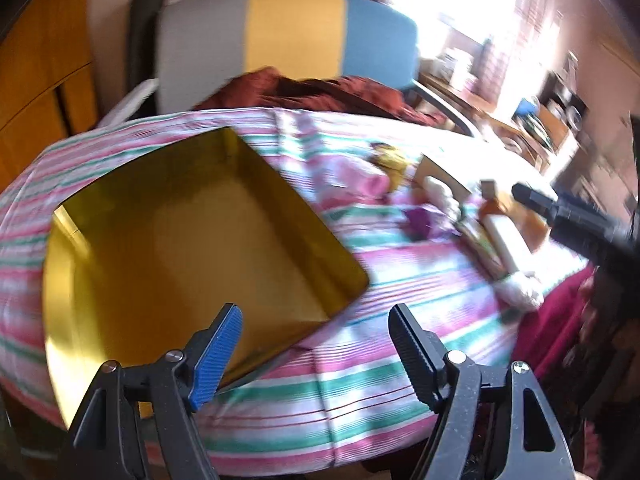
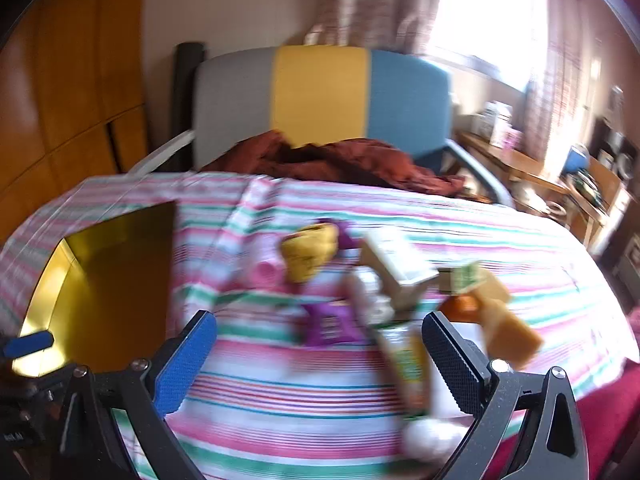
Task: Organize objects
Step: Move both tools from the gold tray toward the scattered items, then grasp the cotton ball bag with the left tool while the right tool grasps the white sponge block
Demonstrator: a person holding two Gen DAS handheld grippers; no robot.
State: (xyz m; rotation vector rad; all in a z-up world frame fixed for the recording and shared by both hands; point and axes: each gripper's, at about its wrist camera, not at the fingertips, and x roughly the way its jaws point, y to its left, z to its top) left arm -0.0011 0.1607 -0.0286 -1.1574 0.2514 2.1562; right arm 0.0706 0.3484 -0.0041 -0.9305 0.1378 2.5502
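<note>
The left hand-held gripper (image 1: 314, 354) hangs with its jaws spread wide and nothing between them, above the pink, green and white striped cloth (image 1: 360, 392) covering the bench. The shiny gold rectangular tin tray (image 1: 192, 248) lies just ahead and to the left of it, its near corner reaching under the blue-padded finger; its long axis runs diagonally away to the left.

The right hand-held gripper (image 2: 320, 364) is also spread, holding nothing. Just ahead of it, near its right finger, lies a blurred heap of small goods: a purple foil packet (image 2: 328, 326), a yellow crumpled packet (image 2: 308, 256), a pink roll (image 2: 266, 274), a pale carton (image 2: 394, 264) and an orange-green tube (image 2: 406, 368). The tube's long axis points roughly toward the gripper, its white end nearest. The tray sits well to this gripper's left.
</note>
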